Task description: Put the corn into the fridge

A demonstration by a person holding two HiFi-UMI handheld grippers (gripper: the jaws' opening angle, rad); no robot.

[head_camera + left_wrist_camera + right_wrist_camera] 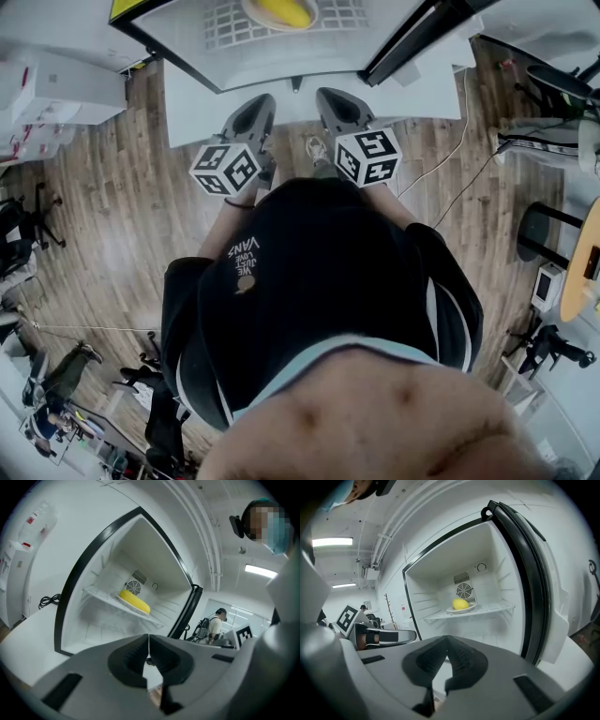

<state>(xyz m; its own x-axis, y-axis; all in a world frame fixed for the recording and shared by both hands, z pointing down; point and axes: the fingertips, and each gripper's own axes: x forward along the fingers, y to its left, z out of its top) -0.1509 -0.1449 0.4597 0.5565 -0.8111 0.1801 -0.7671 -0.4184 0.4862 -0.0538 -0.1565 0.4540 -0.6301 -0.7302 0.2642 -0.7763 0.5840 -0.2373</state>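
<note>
Head view looks down over the person's black top (pixel 319 281) to the two grippers held side by side in front of the open fridge (pixel 187 37), with the wooden floor (pixel 103 197) below. The left gripper (pixel 262 101) and the right gripper (pixel 330 99) both point toward the fridge opening, each with its marker cube at the near end. Seen from the left gripper view, the left gripper (pixel 148 637) has its jaws closed tip to tip with nothing between them. The right gripper (pixel 446 639) is the same in its own view: jaws together and empty. The corn (pixel 460 603) is already inside the fridge (pixel 436 583), lying on a pale plate (pixel 461 610) that sits on the wire shelf (pixel 497 608), just in front of the round fan vent (pixel 464 591) in the back wall. It shows as a yellow cob on that shelf (pixel 98 594) from the left side too, corn (pixel 134 601) well apart from both grippers. The fridge door (pixel 555 620) stands wide open at the right, its dark seal running along the edge.
</note>
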